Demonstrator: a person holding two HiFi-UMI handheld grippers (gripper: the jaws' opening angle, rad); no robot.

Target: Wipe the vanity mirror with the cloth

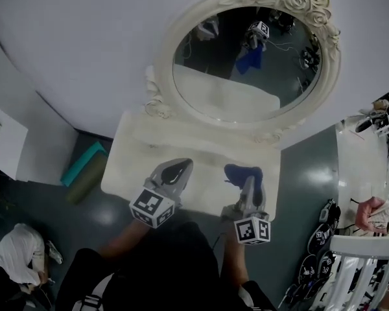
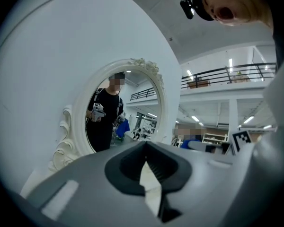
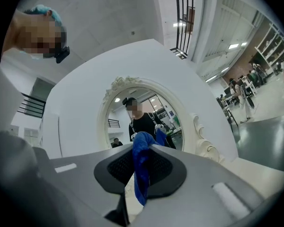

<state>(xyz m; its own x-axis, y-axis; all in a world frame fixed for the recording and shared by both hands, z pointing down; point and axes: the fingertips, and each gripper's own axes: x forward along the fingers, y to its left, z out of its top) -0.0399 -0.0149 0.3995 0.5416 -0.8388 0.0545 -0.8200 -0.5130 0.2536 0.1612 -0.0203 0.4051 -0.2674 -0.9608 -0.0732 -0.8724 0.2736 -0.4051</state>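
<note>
An oval vanity mirror (image 1: 246, 76) in an ornate white frame is set upright at the back of the white table (image 1: 133, 167). A blue cloth (image 1: 238, 172) is pinched, drooping, in the right tongs (image 1: 247, 185).

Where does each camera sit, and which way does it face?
Head view: on the person's head, looking steeply down at vanity top, mirror, left tongs, right tongs, arms.
Left gripper view: on the left tongs, shut, empty; faces the mirror.
Right gripper view: on the right tongs, shut on the blue cloth; faces the mirror.
Shared: both gripper views show the mirror.
</note>
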